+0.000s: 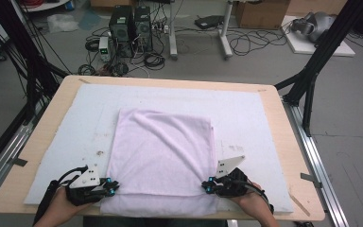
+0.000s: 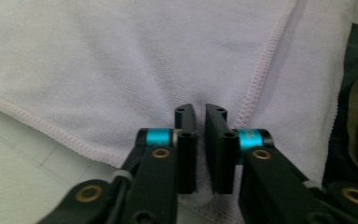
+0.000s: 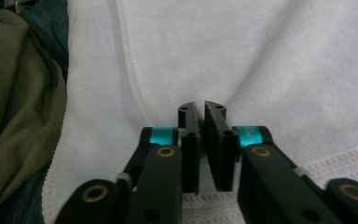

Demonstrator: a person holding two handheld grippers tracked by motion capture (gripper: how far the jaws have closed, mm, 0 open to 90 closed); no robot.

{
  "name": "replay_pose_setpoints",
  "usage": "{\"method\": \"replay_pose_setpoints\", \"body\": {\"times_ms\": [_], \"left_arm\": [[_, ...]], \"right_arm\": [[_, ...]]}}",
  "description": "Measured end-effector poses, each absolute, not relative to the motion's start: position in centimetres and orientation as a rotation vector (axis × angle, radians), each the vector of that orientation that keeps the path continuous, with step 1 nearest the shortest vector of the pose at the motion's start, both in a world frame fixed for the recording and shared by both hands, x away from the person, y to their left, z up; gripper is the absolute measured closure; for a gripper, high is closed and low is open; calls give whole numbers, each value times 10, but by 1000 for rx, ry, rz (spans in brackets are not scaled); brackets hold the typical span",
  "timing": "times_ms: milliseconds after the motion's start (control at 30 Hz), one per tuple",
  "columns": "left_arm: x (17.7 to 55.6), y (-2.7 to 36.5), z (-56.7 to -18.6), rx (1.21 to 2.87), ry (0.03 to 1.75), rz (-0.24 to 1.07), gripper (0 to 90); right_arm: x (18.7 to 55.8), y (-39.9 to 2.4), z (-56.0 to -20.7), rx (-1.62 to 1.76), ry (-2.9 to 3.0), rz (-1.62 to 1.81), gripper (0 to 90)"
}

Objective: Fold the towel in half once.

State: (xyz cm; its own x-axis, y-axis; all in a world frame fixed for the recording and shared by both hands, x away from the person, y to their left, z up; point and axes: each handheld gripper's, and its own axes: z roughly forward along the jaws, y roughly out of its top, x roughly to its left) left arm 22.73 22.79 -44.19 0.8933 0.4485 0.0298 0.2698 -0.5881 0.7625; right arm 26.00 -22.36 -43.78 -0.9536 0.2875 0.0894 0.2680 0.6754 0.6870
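Lying flat and folded, the pale lilac terry towel point(image 1: 163, 156) is seen with its long axis running away from the person, the doubled near edge hanging slightly over the table edge. The left gripper point(image 1: 112, 185) is placed at the near left corner of the towel, and the right gripper point(image 1: 207, 186) at the near right corner. In both gripper views the jaws are almost closed, with a fold of the towel pinched between them. Under the towel a white foam sheet point(image 1: 255, 113) is laid on a light wooden table point(image 1: 288, 137). Beyond the table, a grey floor with computer towers point(image 1: 131, 28) and cables can be seen.
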Motion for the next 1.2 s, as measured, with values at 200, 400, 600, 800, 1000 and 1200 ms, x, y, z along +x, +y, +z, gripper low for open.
{"method": "replay_pose_setpoints", "body": {"times_ms": [200, 400, 600, 800, 1000, 1200], "left_arm": [[231, 231, -429, 2195, 518, 275, 872], [231, 237, -405, 2120, 525, 292, 873], [205, 236, -392, 2104, 479, 279, 872], [195, 238, -406, 2144, 465, 254, 700], [224, 239, -406, 2126, 518, 327, 635], [260, 235, -407, 2105, 569, 356, 620]], "right_arm": [[264, -231, -430, 502, 2820, 1256, 878], [265, -245, -404, 511, 2730, 1366, 878], [242, -256, -382, 450, 2695, 1437, 878], [226, -261, -398, 454, 2779, 1446, 746], [259, -258, -398, 542, 2697, 1432, 691], [310, -250, -393, 626, 2625, 1342, 681]]}}
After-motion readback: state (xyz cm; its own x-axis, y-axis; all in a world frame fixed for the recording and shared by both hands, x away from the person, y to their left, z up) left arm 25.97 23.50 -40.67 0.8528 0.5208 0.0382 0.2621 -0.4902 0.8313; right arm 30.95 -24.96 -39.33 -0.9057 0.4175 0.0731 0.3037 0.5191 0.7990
